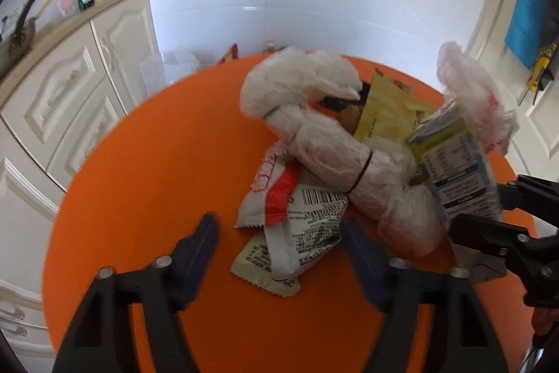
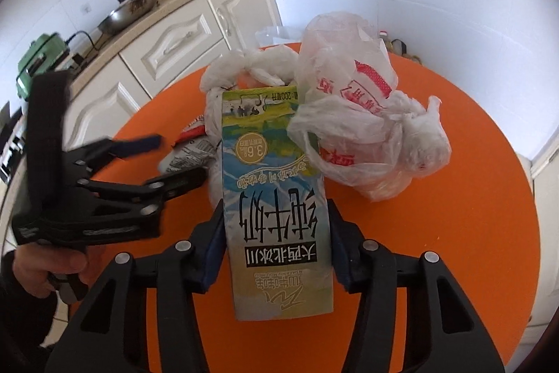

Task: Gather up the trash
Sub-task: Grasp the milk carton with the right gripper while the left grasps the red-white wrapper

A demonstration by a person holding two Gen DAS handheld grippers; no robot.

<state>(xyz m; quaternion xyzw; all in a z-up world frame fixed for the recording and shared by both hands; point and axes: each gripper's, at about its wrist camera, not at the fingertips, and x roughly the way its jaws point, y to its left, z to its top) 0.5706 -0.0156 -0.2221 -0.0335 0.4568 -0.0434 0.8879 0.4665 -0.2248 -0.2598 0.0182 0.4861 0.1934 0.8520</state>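
- At lower centre of the right wrist view, the right gripper (image 2: 276, 226) is clamping a flattened green-and-blue milk carton (image 2: 274, 198) over the round orange table (image 2: 471, 215).
- Low in the left wrist view, the left gripper (image 1: 279, 240) is standing unclenched around a crumpled white snack wrapper (image 1: 307, 229), pads apart from it.

Right tool (image 2: 276, 233) clamped tight, left tool (image 1: 279, 254) spread apart

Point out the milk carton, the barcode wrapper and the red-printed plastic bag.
milk carton (image 2: 276, 198), right wrist view, printed front face.
barcode wrapper (image 1: 311, 226), left wrist view, white back panel.
red-printed plastic bag (image 2: 353, 114), right wrist view, crumpled middle.
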